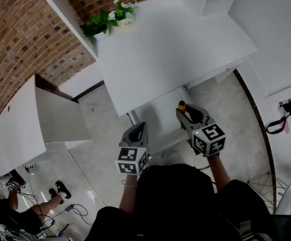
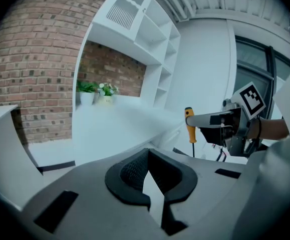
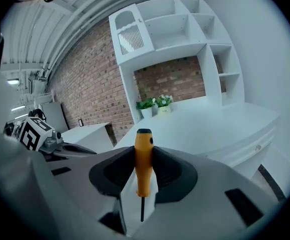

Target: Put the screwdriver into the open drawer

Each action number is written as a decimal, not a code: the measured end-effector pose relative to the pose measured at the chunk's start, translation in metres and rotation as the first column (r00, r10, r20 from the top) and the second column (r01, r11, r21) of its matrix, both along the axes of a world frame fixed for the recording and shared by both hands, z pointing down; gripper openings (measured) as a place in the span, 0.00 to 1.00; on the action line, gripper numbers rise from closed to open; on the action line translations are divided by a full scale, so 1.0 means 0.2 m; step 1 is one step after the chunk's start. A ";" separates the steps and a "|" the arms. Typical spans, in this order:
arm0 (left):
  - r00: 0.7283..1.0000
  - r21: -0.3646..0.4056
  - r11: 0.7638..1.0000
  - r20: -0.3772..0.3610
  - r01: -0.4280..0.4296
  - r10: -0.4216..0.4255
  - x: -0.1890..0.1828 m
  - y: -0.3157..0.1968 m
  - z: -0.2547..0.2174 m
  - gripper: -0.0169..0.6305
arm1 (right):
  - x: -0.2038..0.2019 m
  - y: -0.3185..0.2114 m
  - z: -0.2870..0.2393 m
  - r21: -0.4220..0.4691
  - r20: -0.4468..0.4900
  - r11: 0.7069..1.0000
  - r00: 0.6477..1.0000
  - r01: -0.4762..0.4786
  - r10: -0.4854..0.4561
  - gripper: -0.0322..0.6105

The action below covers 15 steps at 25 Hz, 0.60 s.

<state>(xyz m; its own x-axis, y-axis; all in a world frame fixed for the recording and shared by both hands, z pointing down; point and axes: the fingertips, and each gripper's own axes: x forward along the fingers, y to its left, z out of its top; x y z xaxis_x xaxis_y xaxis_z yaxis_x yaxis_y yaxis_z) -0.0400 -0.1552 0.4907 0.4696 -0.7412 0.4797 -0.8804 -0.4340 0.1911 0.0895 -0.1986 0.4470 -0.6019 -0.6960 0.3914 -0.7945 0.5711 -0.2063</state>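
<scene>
Right tongs (image 3: 143,160) clamp the orange-handled, black-shafted screwdriver (image 3: 143,153) upright, shaft down. Left tongs (image 2: 145,159) are closed and empty. I see the screwdriver over the right edge of the open white drawer (image 1: 158,115), below the white desk (image 1: 170,49) front edge. Potted green plants (image 1: 107,19) sit at the desk's far-left corner.

Potted plants (image 1: 110,18) on white desk (image 1: 175,49), brick wall (image 1: 19,29), white shelves (image 3: 195,31)
</scene>
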 end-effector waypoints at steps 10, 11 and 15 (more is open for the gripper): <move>0.998 -0.162 0.985 0.001 -0.064 0.065 0.05 -0.04 0.30 0.04 | -0.06 -0.06 0.40 -0.170 -0.076 0.984 0.995 0.056 -0.069 0.23; 0.998 -0.172 0.983 -0.003 -0.070 0.070 0.06 -0.04 0.32 0.04 | -0.07 -0.07 0.44 -0.183 -0.075 0.982 0.995 0.057 -0.071 0.23; 0.996 -0.211 0.974 -0.010 -0.089 0.088 0.08 -0.07 0.42 0.04 | -0.07 -0.10 0.56 -0.219 -0.095 0.974 0.992 0.059 -0.081 0.23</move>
<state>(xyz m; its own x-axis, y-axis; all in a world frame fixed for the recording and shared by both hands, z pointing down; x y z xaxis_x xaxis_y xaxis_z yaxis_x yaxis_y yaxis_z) -0.0243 -0.1700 0.5746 0.5290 -0.5790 0.6204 -0.8402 -0.4602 0.2869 0.0756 -0.2186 0.5587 -0.5949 -0.5462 0.5896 -0.7776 0.5768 -0.2503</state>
